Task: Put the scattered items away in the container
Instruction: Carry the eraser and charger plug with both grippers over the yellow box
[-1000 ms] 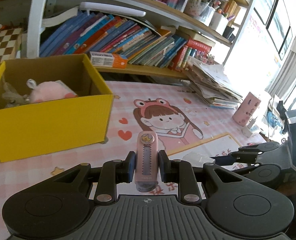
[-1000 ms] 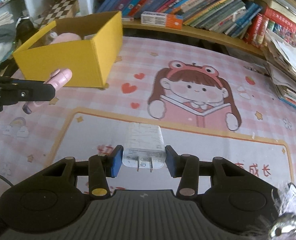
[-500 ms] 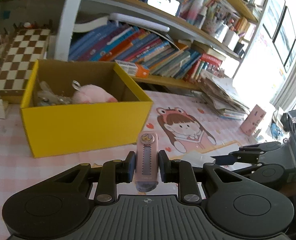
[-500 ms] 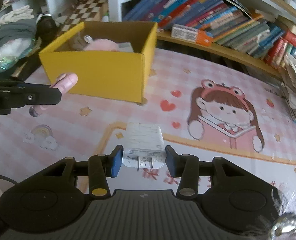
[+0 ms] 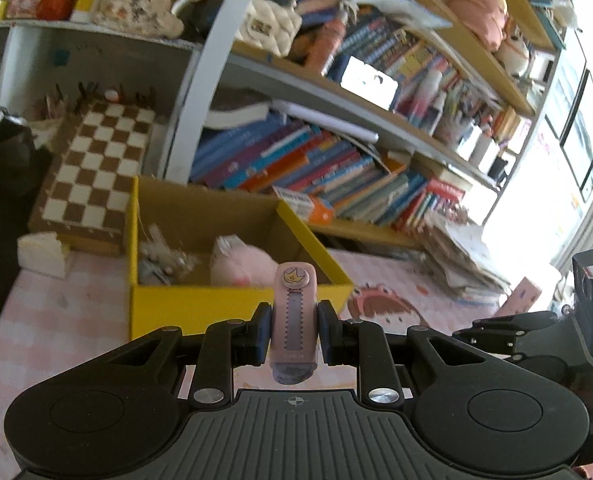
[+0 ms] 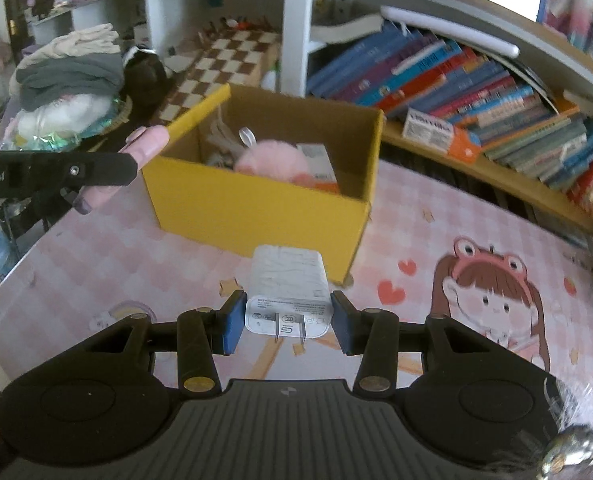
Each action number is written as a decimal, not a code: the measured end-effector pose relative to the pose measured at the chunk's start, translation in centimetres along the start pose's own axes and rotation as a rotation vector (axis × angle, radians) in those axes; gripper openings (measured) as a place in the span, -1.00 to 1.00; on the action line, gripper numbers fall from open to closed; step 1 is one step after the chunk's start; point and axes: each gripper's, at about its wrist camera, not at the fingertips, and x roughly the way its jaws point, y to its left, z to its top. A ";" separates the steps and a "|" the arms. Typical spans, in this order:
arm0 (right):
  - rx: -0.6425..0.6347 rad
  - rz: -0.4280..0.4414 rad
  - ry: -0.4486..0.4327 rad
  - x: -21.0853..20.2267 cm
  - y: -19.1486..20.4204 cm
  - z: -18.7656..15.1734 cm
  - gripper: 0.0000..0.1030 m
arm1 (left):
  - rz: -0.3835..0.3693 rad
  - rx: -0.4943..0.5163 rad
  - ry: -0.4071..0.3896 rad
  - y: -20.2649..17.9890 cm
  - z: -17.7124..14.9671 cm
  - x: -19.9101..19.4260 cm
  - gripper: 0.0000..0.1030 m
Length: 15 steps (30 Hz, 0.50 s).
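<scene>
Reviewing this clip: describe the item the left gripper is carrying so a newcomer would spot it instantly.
Start at the yellow cardboard box on the pink checked table mat, below the bookshelves. Just in front of the box, the left gripper is shut on a slim pink case standing upright. Unlike the fluffy pink toy inside the box, it is hard, with a gold crown badge on top and a lavender toothed strip down its face.

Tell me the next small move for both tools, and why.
Probably carry both a little further forward until they are over the yellow box, then release. The left tool is clamped on the pink case and the right tool on the white charger, and both look short of the box's near wall.
</scene>
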 end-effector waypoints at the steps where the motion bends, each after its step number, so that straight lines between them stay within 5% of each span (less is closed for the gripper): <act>1: -0.004 0.000 -0.006 0.0 0.0 0.3 -0.18 | 0.003 0.000 -0.011 0.2 0.3 0.0 -0.56; 15: -0.034 -0.034 -0.090 0.1 -1.7 5.8 -0.18 | 0.027 0.000 -0.125 2.3 4.6 1.8 -0.56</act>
